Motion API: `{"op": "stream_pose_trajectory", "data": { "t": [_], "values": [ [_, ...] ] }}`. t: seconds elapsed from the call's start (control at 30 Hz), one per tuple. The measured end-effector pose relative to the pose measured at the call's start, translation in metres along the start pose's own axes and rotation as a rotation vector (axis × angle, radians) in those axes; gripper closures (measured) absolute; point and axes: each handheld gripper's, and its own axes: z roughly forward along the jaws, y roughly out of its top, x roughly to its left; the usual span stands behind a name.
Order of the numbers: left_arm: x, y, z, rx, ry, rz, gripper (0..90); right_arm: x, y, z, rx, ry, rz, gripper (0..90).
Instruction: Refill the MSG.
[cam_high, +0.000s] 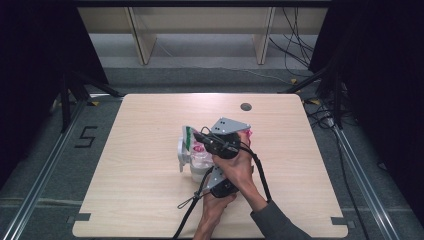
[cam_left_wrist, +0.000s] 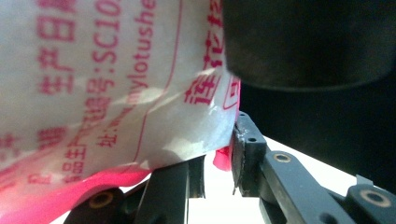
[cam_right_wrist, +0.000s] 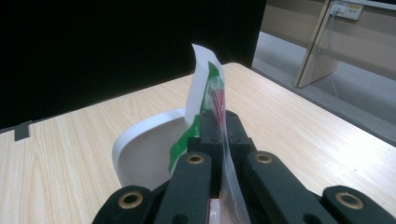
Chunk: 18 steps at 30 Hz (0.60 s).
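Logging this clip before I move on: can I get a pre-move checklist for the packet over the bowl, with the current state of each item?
1. Right gripper clamped on the packet: ok, jaws pressed together on its edge.
2. Left gripper gripping the packet's other end: cannot tell; plastic lies between the jaws, but pad contact is unclear.
3. White bowl under the packet: ok, directly below it.
4. Packet torn open: cannot tell.
5. Bowl standing on the table: ok, away from the edges.
6. Hands clear of each other: not ok, they cross closely in the high view.
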Motion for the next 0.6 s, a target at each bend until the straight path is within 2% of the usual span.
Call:
{"op": "stream_pose_trajectory", "data": {
  "t": [0.07,0.17,0.2,0.23,0.27,0.33,0.37,0.47,0.53,0.57,0.6],
  "values": [
    [0.000,0.000,0.000,0.002,0.001,-0.005,76.7,0.001,0.001,-0.001,-0.002,0.008,0.010,90.0],
    [0.000,-0.001,0.000,0.003,0.002,-0.001,76.5,0.000,0.000,0.000,-0.016,-0.005,0.006,90.0],
    [0.001,-0.001,-0.001,0.029,0.002,0.021,76.4,0.000,0.000,0.000,-0.019,-0.009,0.004,90.0],
    [0.001,-0.001,-0.001,0.024,-0.005,0.010,76.4,0.000,0.000,-0.001,-0.006,0.004,0.014,90.0],
    [-0.001,-0.002,0.001,-0.001,-0.009,-0.023,76.4,-0.002,0.000,-0.002,-0.006,0.014,-0.003,90.0],
    [-0.001,-0.002,0.001,0.008,-0.011,-0.021,76.3,-0.003,0.000,-0.004,-0.005,0.015,0.011,90.0],
    [-0.001,-0.003,0.001,0.017,-0.005,-0.022,76.1,-0.004,0.000,-0.005,-0.017,0.014,-0.004,90.0],
    [-0.002,-0.003,0.000,0.050,0.002,-0.013,75.1,-0.003,0.001,-0.009,0.002,0.009,0.023,90.0],
    [-0.001,-0.003,0.000,0.059,0.002,-0.014,75.1,-0.006,0.000,-0.011,-0.018,0.024,0.012,90.0],
    [-0.001,-0.004,0.001,0.057,0.003,-0.012,75.0,-0.007,0.001,-0.013,-0.024,0.016,-0.005,90.0],
    [-0.001,-0.004,0.000,0.076,0.010,-0.013,74.4,-0.007,0.001,-0.015,-0.013,0.027,0.002,90.0]
  ]
}}
